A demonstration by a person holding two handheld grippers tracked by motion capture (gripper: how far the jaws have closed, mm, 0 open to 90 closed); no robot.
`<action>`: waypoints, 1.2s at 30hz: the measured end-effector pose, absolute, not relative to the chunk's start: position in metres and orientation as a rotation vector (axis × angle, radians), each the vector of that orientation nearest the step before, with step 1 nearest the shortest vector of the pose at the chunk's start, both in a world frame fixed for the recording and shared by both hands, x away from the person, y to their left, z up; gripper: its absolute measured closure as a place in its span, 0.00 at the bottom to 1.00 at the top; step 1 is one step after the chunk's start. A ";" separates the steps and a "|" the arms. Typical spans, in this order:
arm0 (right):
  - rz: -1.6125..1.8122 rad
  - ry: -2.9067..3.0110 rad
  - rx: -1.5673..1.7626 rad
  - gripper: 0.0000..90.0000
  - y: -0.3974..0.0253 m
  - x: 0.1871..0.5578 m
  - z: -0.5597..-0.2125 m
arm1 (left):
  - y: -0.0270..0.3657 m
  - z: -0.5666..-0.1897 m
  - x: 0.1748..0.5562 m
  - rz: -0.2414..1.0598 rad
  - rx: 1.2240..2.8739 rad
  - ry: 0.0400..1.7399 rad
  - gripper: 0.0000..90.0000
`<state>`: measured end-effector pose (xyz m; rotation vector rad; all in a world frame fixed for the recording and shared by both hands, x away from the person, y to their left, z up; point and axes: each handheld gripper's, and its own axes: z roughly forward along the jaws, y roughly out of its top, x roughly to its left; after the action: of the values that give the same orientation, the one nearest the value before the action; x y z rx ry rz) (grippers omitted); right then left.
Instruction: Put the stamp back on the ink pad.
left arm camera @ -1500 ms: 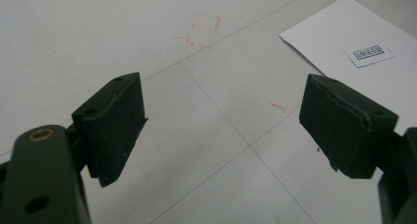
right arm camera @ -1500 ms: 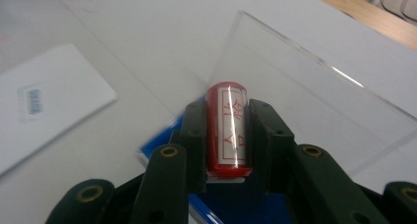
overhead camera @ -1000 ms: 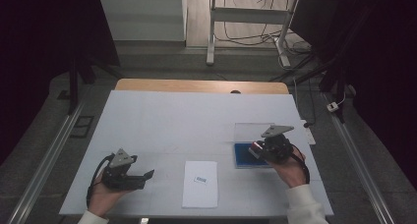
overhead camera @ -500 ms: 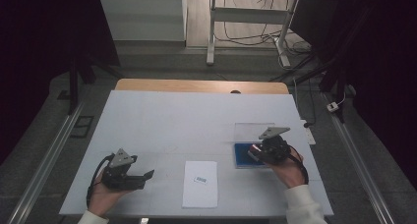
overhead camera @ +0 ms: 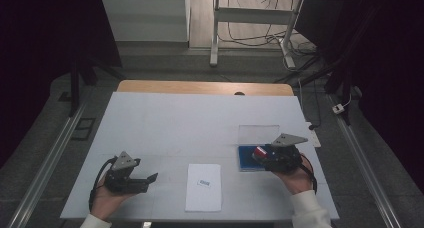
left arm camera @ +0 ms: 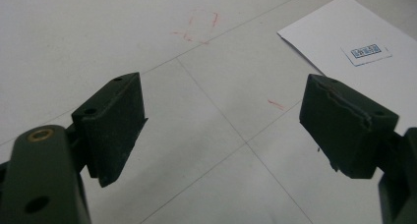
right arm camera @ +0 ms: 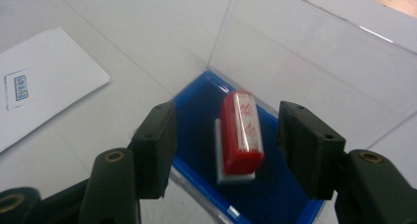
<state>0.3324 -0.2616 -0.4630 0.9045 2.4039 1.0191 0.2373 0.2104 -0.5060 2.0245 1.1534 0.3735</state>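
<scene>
Right gripper poised over a red stamp in its blue-lined case

The right gripper, jaws apart, straddles the red stamp lying on its side in the blue case, whose clear lid stands open behind. Closing off-centre could skid the stamp, or a jaw might catch the case rim and drag it. The left gripper rests, jaws apart and empty, on the worktop near the paper sheet.

One red stamp, one blue case, one paper sheet.
</scene>
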 end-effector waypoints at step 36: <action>1.116 2.373 0.885 0.42 -0.309 0.288 -0.504 | 0.208 -0.512 0.235 0.356 2.047 1.121 0.19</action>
<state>0.2877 -0.3090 -0.5036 0.8847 2.3729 1.1161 0.2353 0.2081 -0.5125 2.0471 1.1205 0.3557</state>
